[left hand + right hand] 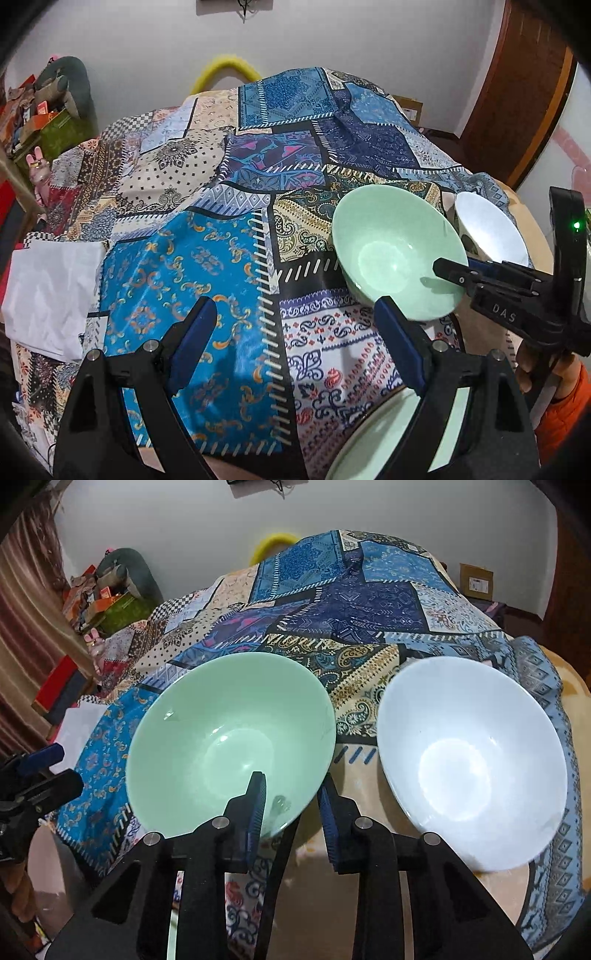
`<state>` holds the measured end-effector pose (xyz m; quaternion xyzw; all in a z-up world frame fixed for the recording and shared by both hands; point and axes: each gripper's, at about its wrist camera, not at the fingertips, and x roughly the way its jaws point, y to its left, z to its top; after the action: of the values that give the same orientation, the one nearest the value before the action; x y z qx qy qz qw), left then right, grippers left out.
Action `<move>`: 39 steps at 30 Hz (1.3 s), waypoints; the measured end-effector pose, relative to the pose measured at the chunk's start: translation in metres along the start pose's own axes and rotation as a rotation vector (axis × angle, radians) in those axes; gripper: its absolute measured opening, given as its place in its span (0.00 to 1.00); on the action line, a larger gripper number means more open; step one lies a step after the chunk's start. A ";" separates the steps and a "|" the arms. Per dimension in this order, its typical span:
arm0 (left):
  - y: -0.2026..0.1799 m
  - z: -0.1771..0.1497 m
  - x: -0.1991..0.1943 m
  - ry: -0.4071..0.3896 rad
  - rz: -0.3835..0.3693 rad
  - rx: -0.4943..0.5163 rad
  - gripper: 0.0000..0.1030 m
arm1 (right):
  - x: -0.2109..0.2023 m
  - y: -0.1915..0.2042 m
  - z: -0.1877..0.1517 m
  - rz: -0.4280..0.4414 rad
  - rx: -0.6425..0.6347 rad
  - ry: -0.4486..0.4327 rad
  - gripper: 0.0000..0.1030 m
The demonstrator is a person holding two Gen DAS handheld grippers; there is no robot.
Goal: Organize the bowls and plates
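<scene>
Glossy round green bowl (229,746) sits on a patchwork-patterned cloth (177,280), beside a smooth white bowl (469,764). Right claw (291,805) straddles the green bowl's near rim, nearly clenched. Left claw (295,332) hangs released above the cloth.

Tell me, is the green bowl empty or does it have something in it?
Empty. The green bowl shows only bare glazed inside down to its base; the right gripper straddles its near rim.
</scene>
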<state>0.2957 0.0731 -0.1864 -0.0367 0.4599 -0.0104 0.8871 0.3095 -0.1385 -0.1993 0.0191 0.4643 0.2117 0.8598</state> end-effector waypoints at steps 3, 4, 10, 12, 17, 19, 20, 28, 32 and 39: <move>0.003 0.004 0.006 0.005 -0.018 -0.016 0.85 | 0.004 0.002 0.002 0.008 -0.034 0.003 0.22; 0.004 0.006 0.010 0.012 -0.023 -0.023 0.85 | 0.005 0.004 0.003 0.017 -0.046 0.007 0.22; 0.009 0.009 0.036 0.091 -0.037 -0.058 0.58 | 0.012 0.019 0.007 0.087 -0.126 0.034 0.19; 0.011 0.008 0.044 0.121 -0.048 -0.071 0.47 | 0.013 0.023 0.007 0.100 -0.148 0.037 0.19; 0.013 0.004 0.059 0.167 -0.082 -0.087 0.26 | 0.017 0.025 0.009 0.132 -0.153 0.056 0.19; 0.010 0.004 0.060 0.169 -0.092 -0.077 0.19 | 0.018 0.025 0.011 0.135 -0.152 0.057 0.19; 0.009 0.004 0.060 0.167 -0.091 -0.070 0.18 | 0.019 0.026 0.012 0.135 -0.150 0.060 0.20; 0.002 0.004 0.057 0.150 -0.065 -0.042 0.18 | 0.025 0.027 0.015 0.123 -0.132 0.075 0.17; -0.002 0.001 0.052 0.144 -0.069 -0.031 0.18 | 0.015 0.028 0.012 0.113 -0.135 0.058 0.17; -0.008 -0.004 0.022 0.114 -0.082 -0.036 0.18 | -0.011 0.031 0.009 0.111 -0.119 0.029 0.17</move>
<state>0.3055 0.0636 -0.2062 -0.0708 0.5079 -0.0405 0.8576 0.3005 -0.1128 -0.1787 -0.0094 0.4617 0.2865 0.8394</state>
